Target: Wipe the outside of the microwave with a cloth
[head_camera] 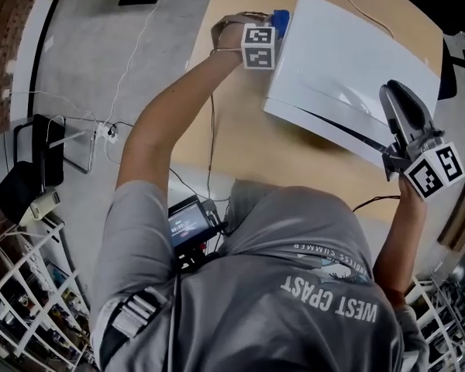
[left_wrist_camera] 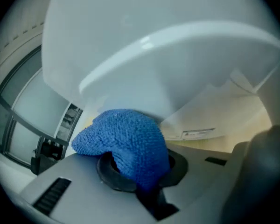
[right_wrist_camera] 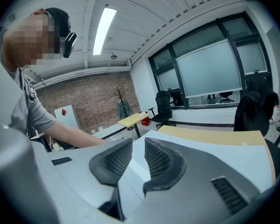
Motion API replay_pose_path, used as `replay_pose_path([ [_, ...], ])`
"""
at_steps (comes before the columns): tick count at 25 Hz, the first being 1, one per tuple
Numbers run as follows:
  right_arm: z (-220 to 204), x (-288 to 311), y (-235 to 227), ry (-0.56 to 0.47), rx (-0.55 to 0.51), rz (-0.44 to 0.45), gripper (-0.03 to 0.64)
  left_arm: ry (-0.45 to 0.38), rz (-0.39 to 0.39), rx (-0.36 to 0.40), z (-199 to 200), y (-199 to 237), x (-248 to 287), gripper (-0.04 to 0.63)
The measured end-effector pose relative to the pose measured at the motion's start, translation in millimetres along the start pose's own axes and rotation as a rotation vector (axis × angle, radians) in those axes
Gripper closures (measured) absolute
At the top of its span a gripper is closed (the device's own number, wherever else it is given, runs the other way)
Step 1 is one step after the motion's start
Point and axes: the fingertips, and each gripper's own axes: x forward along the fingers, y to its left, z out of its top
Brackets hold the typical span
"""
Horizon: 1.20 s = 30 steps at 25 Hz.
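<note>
Grey T-shirt [head_camera: 294,316], print upside down from the head view: "WEST COAST"; the smaller line above it is too small to read. Left gripper [left_wrist_camera: 135,171]: jaws pinched on a blue knitted cloth [left_wrist_camera: 126,139], which is bunched against the left side wall of the white box-shaped microwave [head_camera: 341,60]. The microwave sits on a light wooden table [head_camera: 240,130]. Small white label [left_wrist_camera: 198,133] low on that wall, text illegible. Right gripper [right_wrist_camera: 138,146]: jaws slightly apart with nothing between them, over the microwave's top near its right front corner.
</note>
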Motion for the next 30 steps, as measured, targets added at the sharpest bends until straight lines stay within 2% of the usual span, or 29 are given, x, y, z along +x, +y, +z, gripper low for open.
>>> replay_pose_path([
  [2, -0.1, -8.4, -4.6, -0.005, 0.014, -0.014, 0.529, -0.036, -0.01, -0.039, 4.8, 4.6, -2.6, 0.538],
  [4, 0.8, -15.3, -10.6, -0.011, 0.023, -0.026, 0.528, -0.094, -0.043, -0.042, 11.2, -7.5, -14.1, 0.538],
  [6, -0.1, -19.6, -16.0, -0.014, 0.031, -0.036, 0.529, -0.179, -0.111, -0.093, 17.8, -32.9, -35.5, 0.538],
  [8, -2.5, -20.1, -19.5, -0.009, 0.039, -0.037, 0.529, -0.252, -0.212, -0.167, 24.3, -69.4, -62.5, 0.538],
  [10, -5.7, -15.8, -21.0, 0.001, 0.044, -0.025, 0.529, -0.343, -0.357, -0.301, 32.5, -105.0, -93.0, 0.538],
  [13, -12.8, -3.5, -19.0, 0.016, 0.046, -0.001, 0.528, -0.578, -0.554, -0.609, 48.2, -127.3, -140.7, 0.538],
  [15, -15.7, 4.8, -15.0, 0.023, 0.04, 0.013, 0.529, -0.712, -0.6, -0.741, 52.3, -125.1, -160.5, 0.538],
  [18, -8.6, 19.5, 0.2, 0.039, -0.046, 0.054, 0.528, -0.864, -0.548, -0.84, 50.2, -90.3, -188.0, 0.538],
  [20, -0.6, 35.7, 25.6, 0.043, -0.146, 0.117, 0.528, -0.958, -0.501, -0.837, 52.9, -59.3, -221.7, 0.538],
  [23, 10.0, 65.8, 85.3, 0.018, -0.212, 0.269, 0.517, -0.998, -0.518, -0.696, 81.7, -46.2, -272.1, 0.538],
  [25, 13.4, 86.3, 121.3, 0.015, -0.225, 0.348, 0.462, -0.968, -0.546, -0.569, 109.7, -55.1, -290.2, 0.538],
  [28, 9.4, 109.8, 146.4, 0.05, -0.274, 0.386, 0.449, -0.899, -0.567, -0.436, 144.1, -70.0, -292.9, 0.533],
  [29, 8.3, 112.0, 146.6, 0.063, -0.302, 0.381, 0.459, -0.873, -0.546, -0.414, 149.9, -70.1, -286.7, 0.497],
  [30, 7.3, 111.5, 144.4, 0.08, -0.34, 0.367, 0.538, -0.846, -0.515, -0.402, 152.0, -67.6, -279.1, 0.461],
])
